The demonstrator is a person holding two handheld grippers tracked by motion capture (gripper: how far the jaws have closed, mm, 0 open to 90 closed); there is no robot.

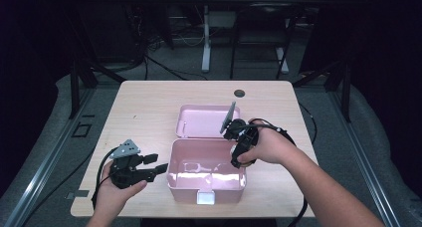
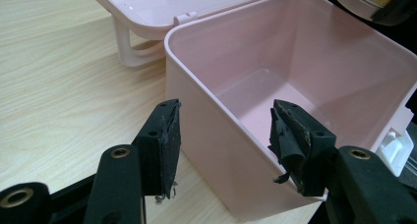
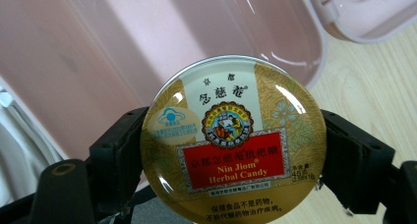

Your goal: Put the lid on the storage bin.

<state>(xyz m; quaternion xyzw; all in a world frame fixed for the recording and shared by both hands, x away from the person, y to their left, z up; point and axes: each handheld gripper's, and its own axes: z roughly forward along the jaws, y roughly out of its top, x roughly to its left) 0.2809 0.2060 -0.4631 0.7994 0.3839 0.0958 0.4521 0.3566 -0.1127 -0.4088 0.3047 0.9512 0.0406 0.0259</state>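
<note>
**Observer:** What has your right gripper (image 3: 231, 150) got?

**Operator:** My jaws are closed on the rim of a round gold metal candy tin (image 3: 232, 140), one pad at each side, label facing the camera. It reads "Nin Jiom Herbal Candy". In the high view I am holding it at the right rear corner of the open pink plastic storage box (image 1: 206, 183), above the rim and not yet down inside.

**Observer:** And the left gripper (image 2: 223, 148)?

**Operator:** Wide apart and holding nothing. Its two jaws straddle the box's left wall (image 2: 206, 111), one outside and one over the cavity, but I can't tell whether either pad touches. I'd judge I am placed to steady the box.

**Observer:** How far along are you?

**Operator:** I'd say about midway. The hinged pink lid (image 1: 204, 120) is already thrown back flat on the light wooden table (image 1: 144, 107) behind the box, and the tin is picked up and brought over. The box interior looks empty. What's left, as I judge it: lower the tin in, let go, and probably shut the lid.
</note>
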